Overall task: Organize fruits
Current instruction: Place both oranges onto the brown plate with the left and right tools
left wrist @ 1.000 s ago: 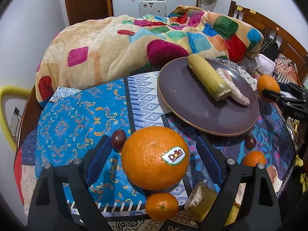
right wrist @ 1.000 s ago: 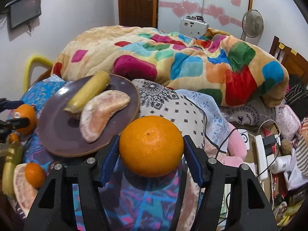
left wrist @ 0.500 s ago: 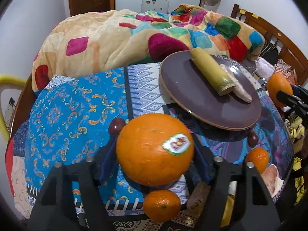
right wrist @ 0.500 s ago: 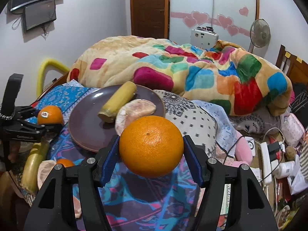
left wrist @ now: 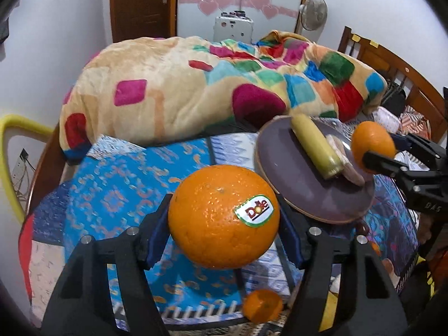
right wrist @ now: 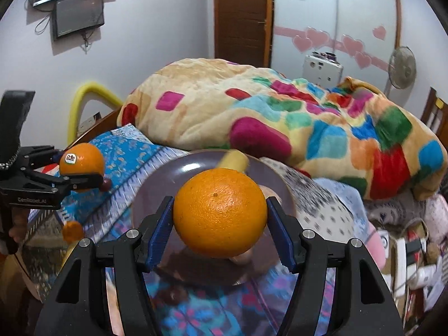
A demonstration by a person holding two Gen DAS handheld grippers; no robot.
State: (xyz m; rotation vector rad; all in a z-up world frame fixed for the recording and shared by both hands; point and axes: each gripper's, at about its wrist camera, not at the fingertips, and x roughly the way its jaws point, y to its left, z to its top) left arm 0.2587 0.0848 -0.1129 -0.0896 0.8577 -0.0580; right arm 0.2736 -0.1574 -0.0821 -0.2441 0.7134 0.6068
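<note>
While each claw grips an orange, left claw [left wrist: 224, 221] and right claw [right wrist: 219, 212], I should lower both gently onto the plate [left wrist: 294, 184] at frame right.

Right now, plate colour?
Dark purple-brown plate with a lighter brown rim; clearest in the left wrist view.

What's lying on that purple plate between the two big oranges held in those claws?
In the left wrist view, a yellow banana and a pale peeled citrus segment lie on the purple plate, between the stickered orange and the plain orange.
</note>
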